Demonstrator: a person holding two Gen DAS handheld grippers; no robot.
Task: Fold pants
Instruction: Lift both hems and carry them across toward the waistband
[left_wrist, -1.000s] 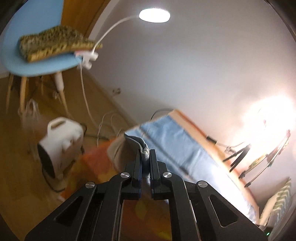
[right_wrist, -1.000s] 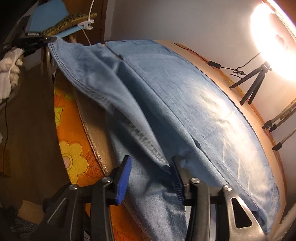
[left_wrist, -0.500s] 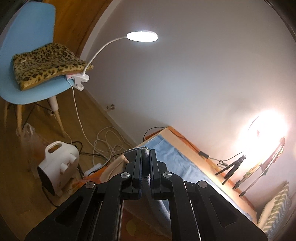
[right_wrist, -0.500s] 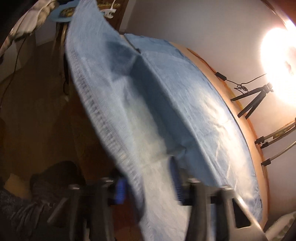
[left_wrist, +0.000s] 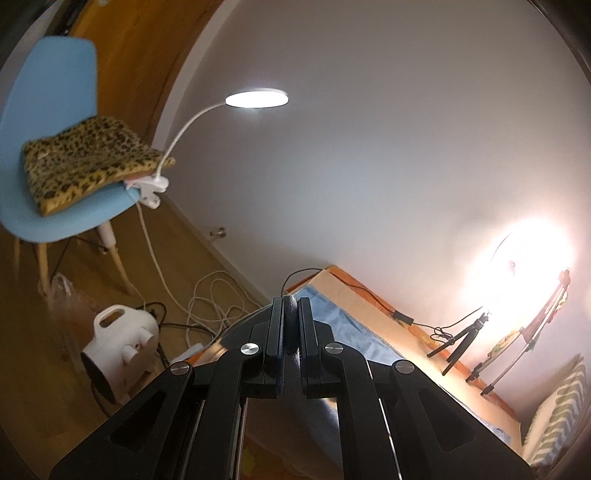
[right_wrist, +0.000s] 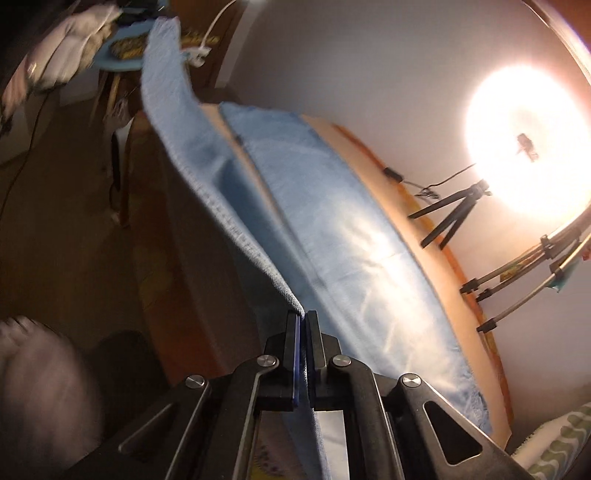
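Note:
The pants are light blue jeans (right_wrist: 332, 229) spread along a tan table (right_wrist: 424, 236). My right gripper (right_wrist: 303, 317) is shut on the near edge of one leg, which rises as a taut band (right_wrist: 177, 122) up to the far left. My left gripper (left_wrist: 290, 306) is shut on a dark fold of the pants and holds it high above the table end. A strip of blue denim (left_wrist: 351, 332) lies on the table (left_wrist: 373, 314) below it.
A blue chair (left_wrist: 51, 155) with a leopard cushion (left_wrist: 81, 155) and a clip-on lamp (left_wrist: 256, 99) stands left. A white heater (left_wrist: 118, 343) and cables lie on the floor. A ring light (right_wrist: 524, 140) and tripods (right_wrist: 450, 210) stand on the table's far side.
My right gripper has closed on the pants' near edge and lifted it. My left gripper has risen higher with its fold, so the leg now hangs stretched between both grippers.

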